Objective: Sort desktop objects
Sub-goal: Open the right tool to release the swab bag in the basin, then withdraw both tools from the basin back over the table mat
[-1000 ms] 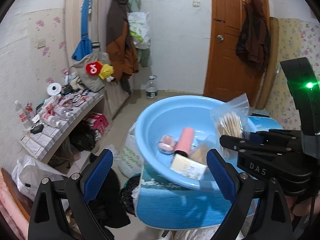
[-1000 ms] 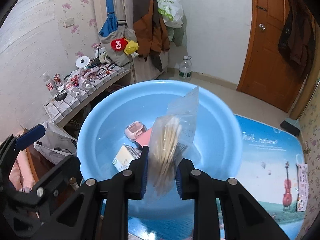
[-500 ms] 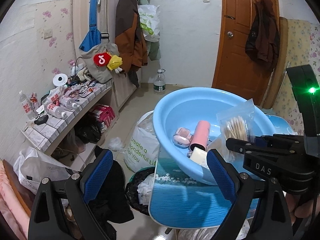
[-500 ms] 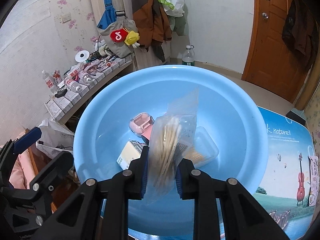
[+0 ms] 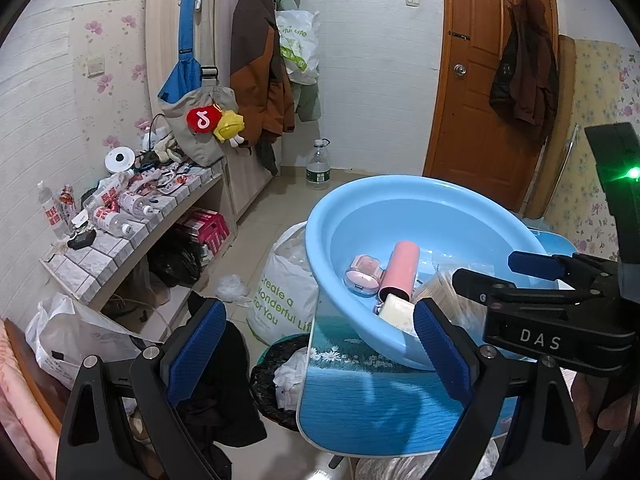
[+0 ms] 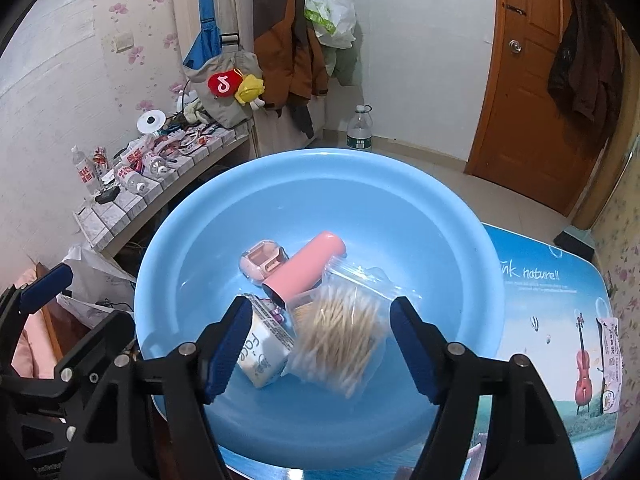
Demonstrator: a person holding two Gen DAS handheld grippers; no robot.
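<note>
Bag of cotton swabs (image 6: pixel 340 332) is lying in the blue basin (image 6: pixel 420 216), below and between the opening, no-longer-gripping pads of the right gripper (image 6: pixel 316 340), beside the pink tube (image 6: pixel 304 272); left gripper (image 5: pixel 312 344) is hanging released. Sorting is appearing nearly complete.

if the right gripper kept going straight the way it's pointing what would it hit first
Most likely the clear bag of cotton swabs, lying in the blue basin directly between the opening jaws of the right gripper, which no longer touch it. The white box sits just beside the left finger; depth is hard to judge.
</note>
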